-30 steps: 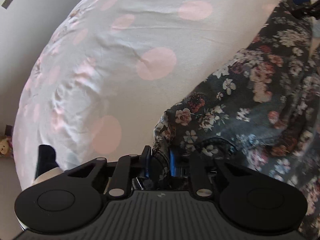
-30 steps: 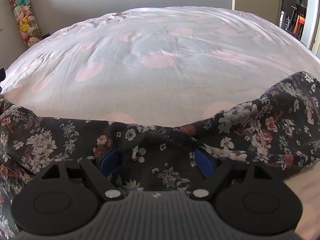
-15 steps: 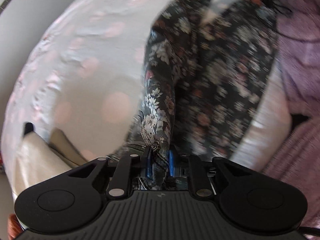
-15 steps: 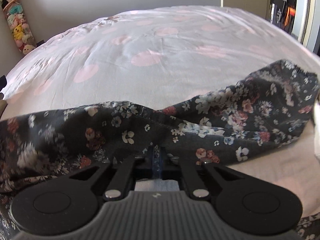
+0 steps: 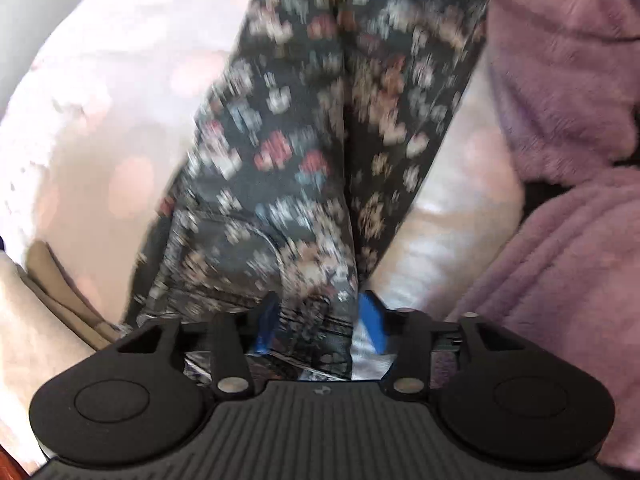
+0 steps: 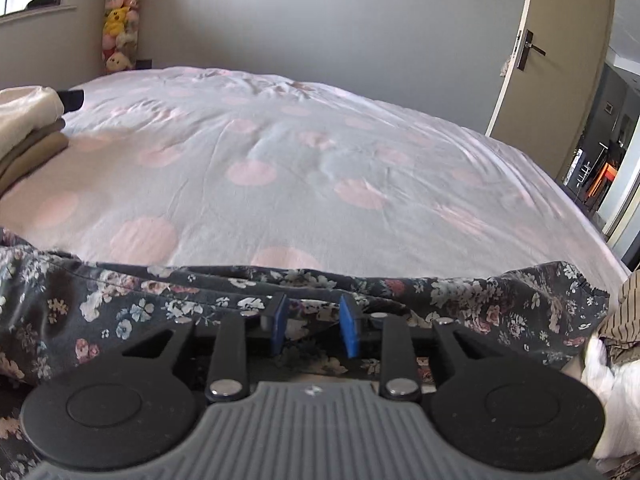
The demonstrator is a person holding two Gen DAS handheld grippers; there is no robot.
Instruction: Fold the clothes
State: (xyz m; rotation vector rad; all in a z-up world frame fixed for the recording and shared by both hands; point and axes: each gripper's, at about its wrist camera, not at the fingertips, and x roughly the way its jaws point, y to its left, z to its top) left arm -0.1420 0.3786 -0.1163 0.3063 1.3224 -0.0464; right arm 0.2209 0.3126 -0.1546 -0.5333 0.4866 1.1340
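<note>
Left wrist: left gripper released, blurred floral garment between pads, lilac fleece rightward | Right wrist: right gripper released, garment hem across pads, polka-dot bedsheet ahead

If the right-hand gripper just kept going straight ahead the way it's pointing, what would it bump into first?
Most likely the dark floral garment, whose edge lies across the front of the right gripper, right at its parted blue fingertips. Beyond that is the polka-dot bedspread, though depth is hard to judge.
</note>
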